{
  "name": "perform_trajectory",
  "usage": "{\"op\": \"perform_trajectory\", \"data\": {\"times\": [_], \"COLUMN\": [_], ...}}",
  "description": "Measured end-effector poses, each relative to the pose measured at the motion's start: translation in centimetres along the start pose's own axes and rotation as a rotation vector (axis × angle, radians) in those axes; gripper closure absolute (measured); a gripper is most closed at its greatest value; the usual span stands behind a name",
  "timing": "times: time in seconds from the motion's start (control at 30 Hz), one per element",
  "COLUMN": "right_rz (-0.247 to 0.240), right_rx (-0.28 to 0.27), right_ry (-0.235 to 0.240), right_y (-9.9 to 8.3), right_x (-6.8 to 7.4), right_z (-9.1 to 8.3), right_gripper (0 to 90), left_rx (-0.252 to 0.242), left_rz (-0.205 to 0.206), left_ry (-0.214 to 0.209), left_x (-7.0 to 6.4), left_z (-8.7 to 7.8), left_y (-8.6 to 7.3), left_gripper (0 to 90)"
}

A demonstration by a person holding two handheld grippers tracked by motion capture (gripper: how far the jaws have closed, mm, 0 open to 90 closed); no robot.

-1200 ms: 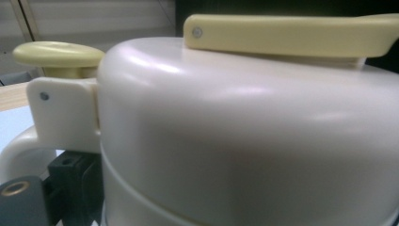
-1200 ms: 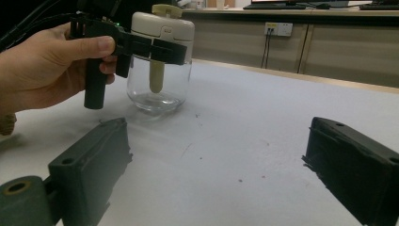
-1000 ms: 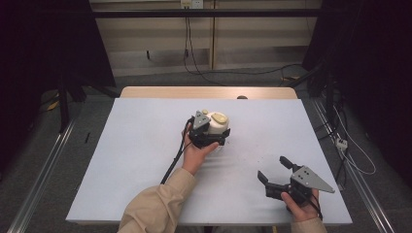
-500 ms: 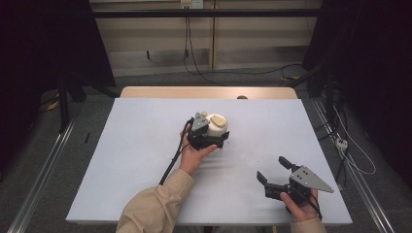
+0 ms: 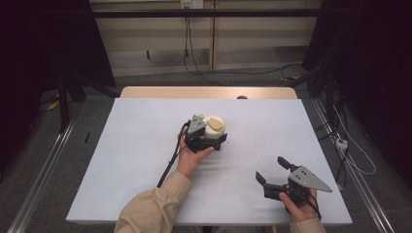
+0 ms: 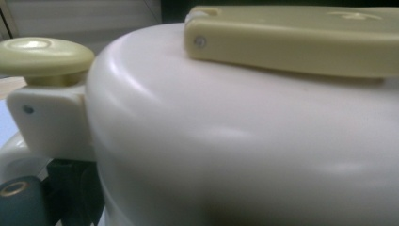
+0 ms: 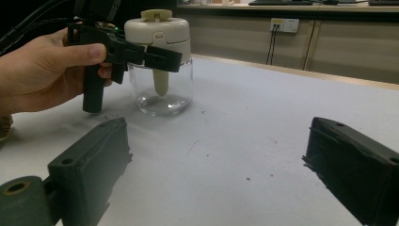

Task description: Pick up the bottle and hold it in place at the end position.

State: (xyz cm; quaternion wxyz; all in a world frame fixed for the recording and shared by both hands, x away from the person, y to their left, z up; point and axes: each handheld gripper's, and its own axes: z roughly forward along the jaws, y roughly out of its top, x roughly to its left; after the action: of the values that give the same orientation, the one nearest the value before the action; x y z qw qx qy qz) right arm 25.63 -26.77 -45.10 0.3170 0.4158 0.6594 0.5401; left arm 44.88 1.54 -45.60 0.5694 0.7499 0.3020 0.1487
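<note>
A clear glass jar (image 7: 162,92) with a cream lid (image 5: 214,127) stands upright mid-table. My left gripper (image 5: 214,141) is shut on the jar just under the lid, one black jaw crossing its front (image 7: 153,55). Up close, the lid (image 6: 235,141) carries a pale yellow bar (image 6: 291,40) and a round yellow knob (image 6: 44,52). A pale yellow stem hangs inside the glass. My right gripper (image 5: 269,168) stands open near the front right of the table, well apart from the jar. Nothing but bare table lies between its jaws (image 7: 219,127).
A white sheet (image 5: 145,136) covers the table, with a wooden strip (image 5: 209,92) showing at the far edge and a small dark object (image 5: 241,97) on it. Cables run over the floor beyond and to the right. Dark specks dot the sheet near the jar.
My right gripper has drifted slightly to the left. The left gripper and the jar have stayed put.
</note>
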Motion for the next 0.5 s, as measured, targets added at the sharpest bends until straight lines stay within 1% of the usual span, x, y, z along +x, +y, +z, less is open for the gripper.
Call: {"op": "perform_trajectory", "data": {"times": [0.03, 0.07, 0.17, 0.27, 0.5], "right_rz": [0.001, -0.001, -0.002, -0.010, 0.001], "right_rx": [-0.001, 0.001, 0.002, 0.001, 0.005], "right_ry": [0.000, 0.000, 0.004, 0.005, 0.001], "right_y": [0.00, 0.00, 0.01, 0.05, -0.01], "right_x": [0.03, 0.05, 0.18, 0.26, 0.22], "right_z": [0.05, 0.10, 0.21, 0.20, 0.43], "right_gripper": [5.6, 5.6, 5.6, 5.6, 5.5], "left_rx": [-0.003, -0.004, -0.011, -0.016, -0.013], "left_rz": [-0.006, 0.003, 0.000, 0.008, 0.004], "left_ry": [-0.001, 0.001, 0.006, 0.006, 0.007], "left_x": [-0.06, 0.00, -0.07, -0.04, -0.07], "left_z": [-0.05, -0.13, -0.15, -0.16, -0.26], "left_y": [-0.07, -0.13, -0.19, -0.26, -0.26], "left_gripper": [5.4, 5.4, 5.5, 5.5, 5.5]}}
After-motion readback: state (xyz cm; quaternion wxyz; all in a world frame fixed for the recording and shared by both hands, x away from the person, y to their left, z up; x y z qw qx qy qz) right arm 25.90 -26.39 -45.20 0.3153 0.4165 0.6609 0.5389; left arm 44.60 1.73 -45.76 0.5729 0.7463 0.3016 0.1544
